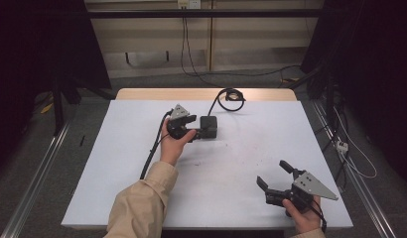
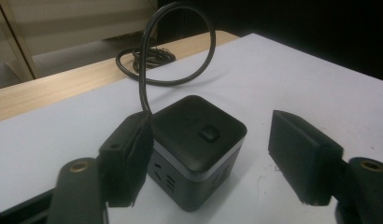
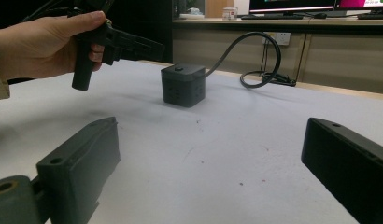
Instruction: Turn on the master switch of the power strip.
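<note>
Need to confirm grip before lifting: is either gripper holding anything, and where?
Nothing held. The left gripper straddles the socket cube, fingers not clamped; the right gripper is open.

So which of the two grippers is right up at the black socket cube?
The left gripper: its open jaws straddle the socket cube, one pad at its side. The right gripper sits far off by the table's near edge.

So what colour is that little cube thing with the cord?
Black on top with dark grey sides; the cube shows best in the left gripper view.
</note>
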`<state>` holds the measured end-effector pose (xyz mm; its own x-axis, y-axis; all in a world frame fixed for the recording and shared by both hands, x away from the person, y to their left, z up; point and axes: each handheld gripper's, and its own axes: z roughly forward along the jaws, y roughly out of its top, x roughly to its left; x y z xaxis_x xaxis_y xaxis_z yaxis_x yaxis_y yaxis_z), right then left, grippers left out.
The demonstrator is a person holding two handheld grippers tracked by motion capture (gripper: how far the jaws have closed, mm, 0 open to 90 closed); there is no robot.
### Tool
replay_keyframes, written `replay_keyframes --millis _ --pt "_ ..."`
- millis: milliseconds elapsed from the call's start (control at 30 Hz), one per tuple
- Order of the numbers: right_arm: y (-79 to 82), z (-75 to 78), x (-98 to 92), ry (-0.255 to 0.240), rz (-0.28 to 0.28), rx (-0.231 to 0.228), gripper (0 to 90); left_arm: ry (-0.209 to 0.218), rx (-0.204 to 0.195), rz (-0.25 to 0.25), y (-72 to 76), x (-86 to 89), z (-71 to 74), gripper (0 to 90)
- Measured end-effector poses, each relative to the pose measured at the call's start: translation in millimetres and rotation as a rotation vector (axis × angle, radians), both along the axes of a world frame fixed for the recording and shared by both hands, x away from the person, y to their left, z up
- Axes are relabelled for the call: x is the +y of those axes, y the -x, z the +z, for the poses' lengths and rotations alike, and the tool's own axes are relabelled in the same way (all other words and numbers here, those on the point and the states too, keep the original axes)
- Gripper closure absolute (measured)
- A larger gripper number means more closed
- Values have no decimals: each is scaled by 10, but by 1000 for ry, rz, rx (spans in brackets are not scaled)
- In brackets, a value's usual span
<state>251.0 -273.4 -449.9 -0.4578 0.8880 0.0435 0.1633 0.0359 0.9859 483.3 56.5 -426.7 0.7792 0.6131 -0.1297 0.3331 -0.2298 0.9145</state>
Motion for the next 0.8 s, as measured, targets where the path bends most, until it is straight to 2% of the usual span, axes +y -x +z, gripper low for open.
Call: replay_keyframes --millis 400,800 --pt "-2 -1 -1 0 1 1 38 2 8 2 -56 18 -42 477" --pt "-2 -3 -2 -1 2 3 38 -34 5 -19 -95 -46 -14 644"
